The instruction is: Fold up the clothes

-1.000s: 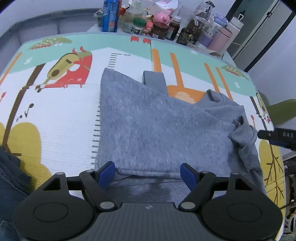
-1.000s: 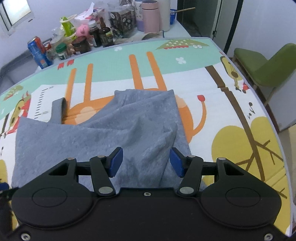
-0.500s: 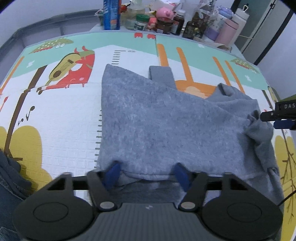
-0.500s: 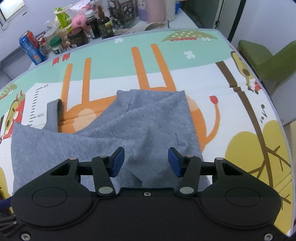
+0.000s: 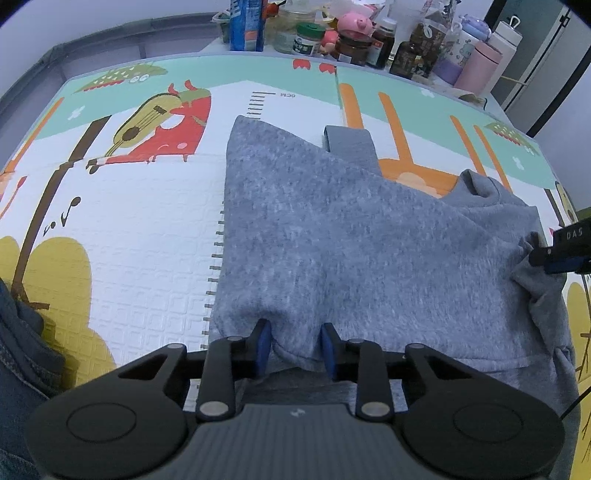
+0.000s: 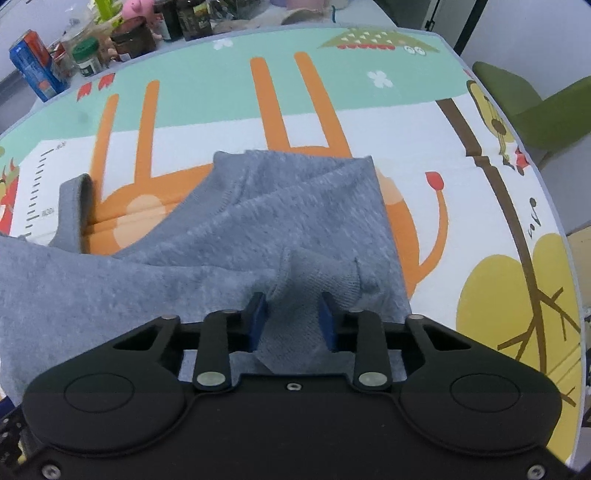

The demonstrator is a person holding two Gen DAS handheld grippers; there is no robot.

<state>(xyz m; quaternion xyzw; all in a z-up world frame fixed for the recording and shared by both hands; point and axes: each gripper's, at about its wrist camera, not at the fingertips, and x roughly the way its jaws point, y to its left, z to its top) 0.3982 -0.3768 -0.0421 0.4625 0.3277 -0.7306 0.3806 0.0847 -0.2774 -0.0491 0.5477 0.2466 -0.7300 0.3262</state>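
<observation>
A grey sweatshirt [image 5: 351, 240] lies partly folded on the printed play mat [image 5: 129, 240]; it also shows in the right wrist view [image 6: 258, 236]. My left gripper [image 5: 295, 345] is shut on the sweatshirt's near hem, with cloth bunched between the blue pads. My right gripper [image 6: 291, 319] is shut on a bunched fold at the garment's right side. The right gripper's tip also shows at the right edge of the left wrist view [image 5: 565, 247]. A sleeve cuff [image 5: 349, 142] sticks out at the far edge.
Bottles, jars and a blue can [image 5: 245, 26] crowd the far edge of the table. A green chair [image 6: 543, 107] stands past the right edge. The mat [image 6: 480, 221] lies bare around the garment. Dark denim [image 5: 18, 332] is at the near left.
Both grippers went from open to shut on the sweatshirt. The cloth now bunches between each pair of pads, and both have moved forward a little.
</observation>
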